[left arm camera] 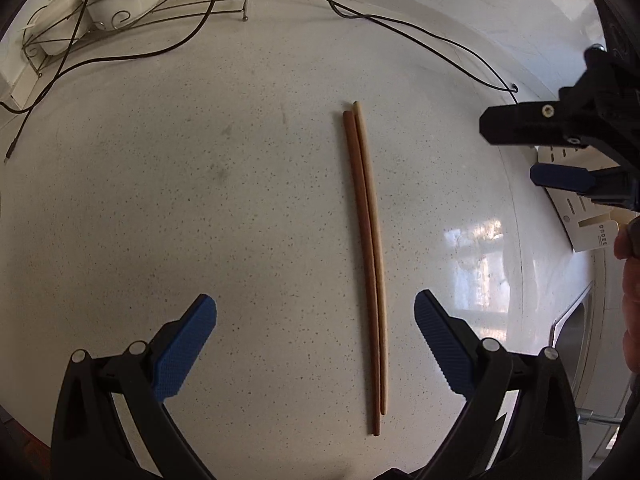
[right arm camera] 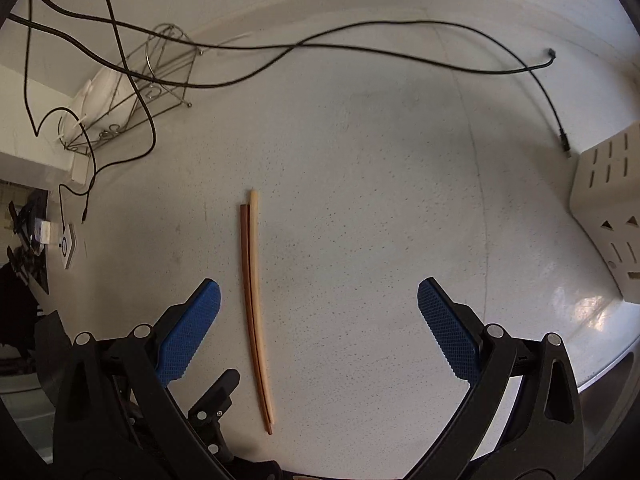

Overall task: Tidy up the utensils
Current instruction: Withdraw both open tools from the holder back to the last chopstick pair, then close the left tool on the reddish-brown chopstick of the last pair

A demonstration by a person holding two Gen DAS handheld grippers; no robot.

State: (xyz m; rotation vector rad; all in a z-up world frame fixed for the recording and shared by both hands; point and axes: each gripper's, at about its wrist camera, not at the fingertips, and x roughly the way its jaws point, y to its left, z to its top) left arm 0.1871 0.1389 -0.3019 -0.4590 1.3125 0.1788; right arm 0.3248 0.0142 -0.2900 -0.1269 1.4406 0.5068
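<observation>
Two chopsticks [left arm camera: 366, 256], one reddish brown and one pale wood, lie side by side on the speckled white countertop [left arm camera: 200, 200]. In the left wrist view they run lengthwise between my left gripper's [left arm camera: 316, 344] blue pads, nearer the right pad, and the gripper hangs open above them. The right wrist view shows the same chopsticks [right arm camera: 254, 304] just right of the left pad, with my right gripper [right arm camera: 320, 330] open and holding nothing. The right gripper's black body and a blue pad [left arm camera: 560, 176] show at the right edge of the left view.
A beige slotted utensil holder [right arm camera: 608, 216] stands at the right, near a sink edge [left arm camera: 576, 340]. A wire rack [left arm camera: 132, 12] with white dishes sits at the back left. Black cables [right arm camera: 360, 46] trail across the back of the counter. A hand [left arm camera: 630, 280] shows at the right edge.
</observation>
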